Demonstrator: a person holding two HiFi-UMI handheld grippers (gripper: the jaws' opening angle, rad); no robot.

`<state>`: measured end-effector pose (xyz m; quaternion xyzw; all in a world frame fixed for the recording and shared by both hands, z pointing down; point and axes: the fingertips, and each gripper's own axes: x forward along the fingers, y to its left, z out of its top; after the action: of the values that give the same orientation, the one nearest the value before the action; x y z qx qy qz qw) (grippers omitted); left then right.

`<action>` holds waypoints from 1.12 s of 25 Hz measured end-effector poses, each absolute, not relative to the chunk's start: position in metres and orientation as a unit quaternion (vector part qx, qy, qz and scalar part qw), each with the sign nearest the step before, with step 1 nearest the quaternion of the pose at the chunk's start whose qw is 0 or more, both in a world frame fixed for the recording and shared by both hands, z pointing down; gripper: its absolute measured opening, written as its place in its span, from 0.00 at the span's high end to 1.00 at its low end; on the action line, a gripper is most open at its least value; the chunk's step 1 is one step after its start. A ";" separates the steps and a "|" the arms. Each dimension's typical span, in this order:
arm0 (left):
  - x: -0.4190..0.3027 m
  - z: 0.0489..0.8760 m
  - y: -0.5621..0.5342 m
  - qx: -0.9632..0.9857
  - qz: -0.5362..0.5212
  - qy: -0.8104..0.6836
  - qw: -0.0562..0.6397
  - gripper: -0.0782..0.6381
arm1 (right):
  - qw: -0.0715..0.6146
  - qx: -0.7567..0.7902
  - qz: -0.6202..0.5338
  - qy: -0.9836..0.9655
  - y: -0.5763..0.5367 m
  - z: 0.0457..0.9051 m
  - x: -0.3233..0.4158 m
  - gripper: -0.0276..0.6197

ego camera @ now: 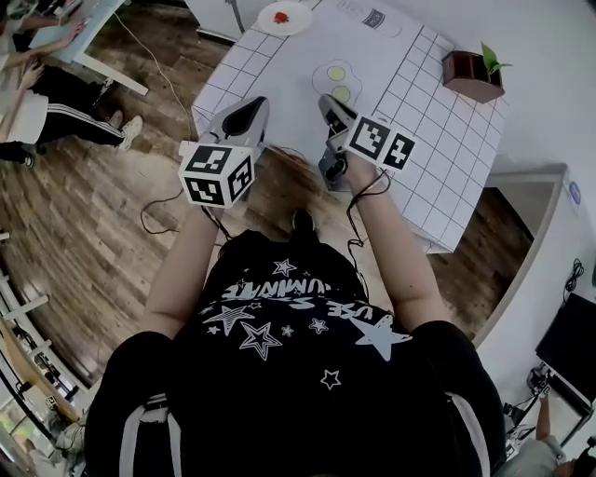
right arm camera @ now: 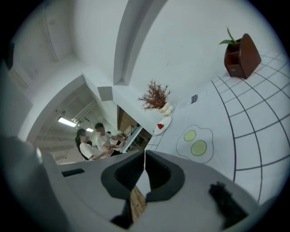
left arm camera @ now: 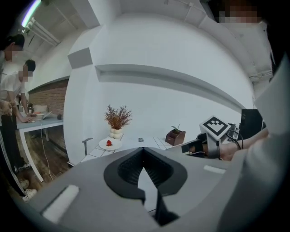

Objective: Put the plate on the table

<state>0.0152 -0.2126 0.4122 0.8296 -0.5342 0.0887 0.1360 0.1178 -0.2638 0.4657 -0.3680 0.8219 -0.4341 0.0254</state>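
White and gridded, the worktop [ego camera: 410, 149] is stretching away in front of us, and we are standing at its near edge with a tool in each hand. We are holding the left gripper [ego camera: 253, 102] with its jaws clenched tip to tip and nothing between them. The right gripper [ego camera: 331, 101] is looking the same, jaws pressed together and empty.

The plate [ego camera: 282, 18] is already sitting on the worktop at the far left corner, carrying a small red fruit [left arm camera: 108, 143] and standing just beside a vase of dried twigs [left arm camera: 117, 121]. That is the relation we are weighing: the plate is lying well ahead of both pairs of jaws, across the depth of the worktop and off to the left. Being round, it is offering no long axis to line up with, only a rim.

We are judging the left gripper the nearer, since it is on the plate's side. The right gripper is hovering closer to the fried-egg drawing [ego camera: 337, 79] in the middle and the brown planter [ego camera: 473, 74] at the right edge. Any grasp is going to need the jaws opening first, then a long reach towards that corner.
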 end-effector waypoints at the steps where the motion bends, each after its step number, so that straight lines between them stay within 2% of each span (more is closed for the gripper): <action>1: 0.018 0.414 -0.209 0.833 0.089 -0.528 0.141 0.88 | 0.030 -0.373 -0.439 0.817 -0.260 0.468 0.119 0.93; 15: -0.034 0.421 -0.132 0.846 0.072 -0.502 0.164 0.88 | 0.015 -0.409 -0.367 0.835 -0.171 0.446 0.069 0.93; 28: -0.074 0.403 -0.037 0.867 0.048 -0.471 0.154 0.88 | -0.019 -0.448 -0.268 0.853 -0.053 0.412 0.027 0.94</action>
<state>-0.0739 -0.0374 0.4030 0.8672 -0.4710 0.0481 0.1544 0.0266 -0.0529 0.4119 -0.4483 0.8525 -0.2680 -0.0190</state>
